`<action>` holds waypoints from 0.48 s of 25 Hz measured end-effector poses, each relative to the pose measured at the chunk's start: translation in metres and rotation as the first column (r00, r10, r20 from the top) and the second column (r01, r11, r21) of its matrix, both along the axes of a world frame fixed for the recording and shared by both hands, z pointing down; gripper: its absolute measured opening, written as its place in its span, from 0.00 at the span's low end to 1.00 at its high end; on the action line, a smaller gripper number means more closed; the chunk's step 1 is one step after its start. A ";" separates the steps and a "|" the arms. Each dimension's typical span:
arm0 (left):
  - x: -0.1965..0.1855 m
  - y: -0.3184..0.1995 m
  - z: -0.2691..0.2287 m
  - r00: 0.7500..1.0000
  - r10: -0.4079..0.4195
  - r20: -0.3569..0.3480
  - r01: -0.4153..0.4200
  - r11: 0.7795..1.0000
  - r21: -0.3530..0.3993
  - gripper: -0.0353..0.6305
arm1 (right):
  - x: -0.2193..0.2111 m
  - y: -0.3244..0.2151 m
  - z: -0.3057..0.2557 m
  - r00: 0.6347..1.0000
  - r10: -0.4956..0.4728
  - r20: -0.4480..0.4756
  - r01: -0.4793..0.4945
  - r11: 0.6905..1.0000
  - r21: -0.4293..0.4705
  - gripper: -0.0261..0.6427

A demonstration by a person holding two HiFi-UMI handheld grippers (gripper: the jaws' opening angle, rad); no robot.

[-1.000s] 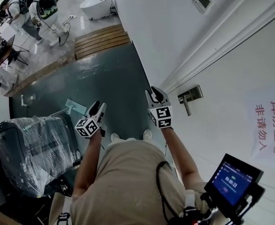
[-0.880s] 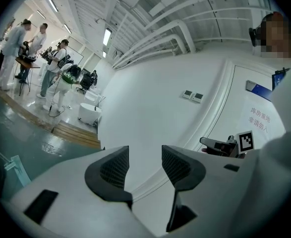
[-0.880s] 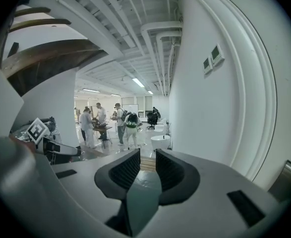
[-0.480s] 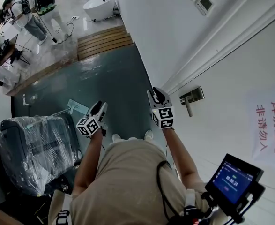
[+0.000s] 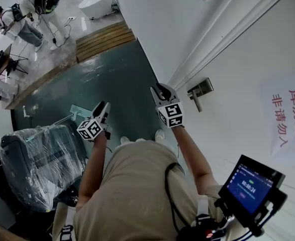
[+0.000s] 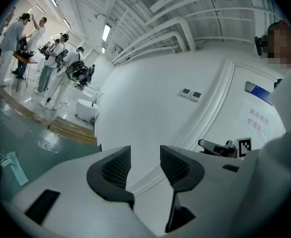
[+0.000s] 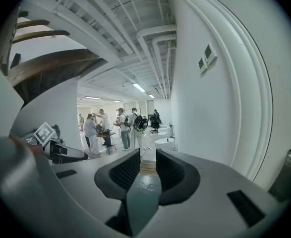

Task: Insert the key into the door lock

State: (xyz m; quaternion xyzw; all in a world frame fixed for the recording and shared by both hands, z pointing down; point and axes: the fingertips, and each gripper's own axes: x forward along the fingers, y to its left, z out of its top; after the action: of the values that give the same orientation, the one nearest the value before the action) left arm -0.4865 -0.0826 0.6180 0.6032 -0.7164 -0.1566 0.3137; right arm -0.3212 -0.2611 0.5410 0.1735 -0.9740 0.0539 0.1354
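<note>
The door's metal lever handle (image 5: 198, 94) sticks out of the white door (image 5: 248, 69) at the right of the head view. My right gripper (image 5: 160, 90) is held level just left of it, and its jaws (image 7: 147, 168) stand a narrow gap apart with nothing showing between them. My left gripper (image 5: 103, 107) hangs further left over the dark floor. Its jaws (image 6: 145, 165) are open and empty and have just been closing a little. No key shows in any view. A grey edge of the handle (image 7: 290, 178) appears in the right gripper view.
A paper sign with red print (image 5: 288, 119) is stuck on the door. A plastic-wrapped chair (image 5: 36, 164) stands at the lower left. A small screen (image 5: 251, 184) hangs at my right hip. Several people (image 5: 36, 4), a white tub (image 5: 94, 1) and a wooden step (image 5: 104, 38) are far behind.
The head view has shifted slightly, so handle and grippers sit a little higher and further left. Both grippers keep their place by the door. The people at the back have walked on.
</note>
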 end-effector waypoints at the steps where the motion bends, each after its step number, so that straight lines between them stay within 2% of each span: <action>1: -0.001 -0.001 -0.002 1.000 0.002 0.000 -0.002 1.000 0.003 0.36 | -0.002 0.000 -0.001 1.000 -0.003 0.007 0.003 1.000 0.004 0.18; 12: 0.021 -0.012 0.002 0.999 0.047 -0.012 -0.047 0.999 -0.003 0.36 | 0.009 -0.001 -0.008 1.000 0.005 0.023 -0.005 1.000 0.012 0.18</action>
State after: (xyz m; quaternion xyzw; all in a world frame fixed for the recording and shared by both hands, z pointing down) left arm -0.4650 -0.0945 0.6202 0.6184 -0.7004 -0.1514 0.3225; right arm -0.3127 -0.2625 0.5333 0.1760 -0.9753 0.0504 0.1232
